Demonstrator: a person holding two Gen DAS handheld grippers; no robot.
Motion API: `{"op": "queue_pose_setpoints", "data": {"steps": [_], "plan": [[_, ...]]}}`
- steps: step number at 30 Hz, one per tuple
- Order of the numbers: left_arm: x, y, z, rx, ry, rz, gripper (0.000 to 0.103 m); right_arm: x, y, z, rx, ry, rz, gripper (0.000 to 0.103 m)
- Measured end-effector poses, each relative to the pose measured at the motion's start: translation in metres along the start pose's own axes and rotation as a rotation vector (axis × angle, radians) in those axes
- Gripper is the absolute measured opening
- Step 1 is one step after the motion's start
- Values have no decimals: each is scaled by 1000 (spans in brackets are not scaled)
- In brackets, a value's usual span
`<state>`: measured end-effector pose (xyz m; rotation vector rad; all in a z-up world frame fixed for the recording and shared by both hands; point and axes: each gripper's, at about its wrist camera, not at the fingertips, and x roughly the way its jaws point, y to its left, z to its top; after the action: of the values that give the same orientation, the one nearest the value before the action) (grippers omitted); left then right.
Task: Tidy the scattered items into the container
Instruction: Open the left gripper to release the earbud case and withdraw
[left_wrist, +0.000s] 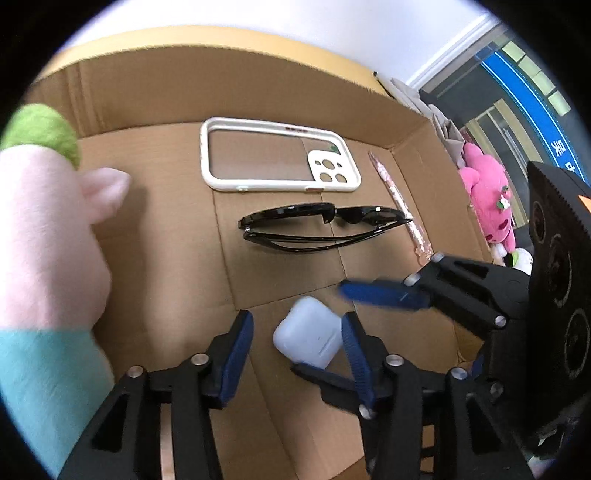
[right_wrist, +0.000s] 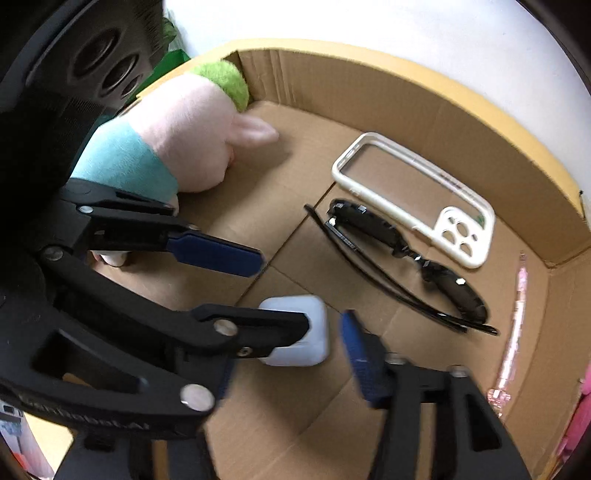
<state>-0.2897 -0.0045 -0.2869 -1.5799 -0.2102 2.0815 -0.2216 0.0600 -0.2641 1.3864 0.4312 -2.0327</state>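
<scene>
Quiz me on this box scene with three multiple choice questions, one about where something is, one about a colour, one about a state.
1. Where do the black sunglasses lie?
A. Between the phone case and the earbud case
B. On top of the plush toy
C. Outside the cardboard box

2. What colour is the pen?
A. Blue
B. Pink
C. Green

3. How is the right gripper?
A. Shut on the pen
B. Open, its fingers on either side of the earbud case
C. Shut on the sunglasses

Answers: 1 A, the left wrist view shows them on the box floor between the two. 2 B, it is translucent pink. 3 B, the jaws are spread around the earbud case.
</scene>
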Motion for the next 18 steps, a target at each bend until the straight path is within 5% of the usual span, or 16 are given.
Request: {"op": "queue_pose_setpoints", "data": {"steps": [6,9,11,18], "plan": [[-65,-22,-13,12,-128,61,56,-60,-3,-9,61,-79,10,86],[-116,-42,-30,14,-225,112,72,-110,2,-21,124,-125,-23,96],[-153,-58,-45,1,-295,144,73,-137,8,-24,192,-133,-61,98],[-248,-117,-93,-47,-448,359,82,-238,48,-54,301,-192,-191,100]]}}
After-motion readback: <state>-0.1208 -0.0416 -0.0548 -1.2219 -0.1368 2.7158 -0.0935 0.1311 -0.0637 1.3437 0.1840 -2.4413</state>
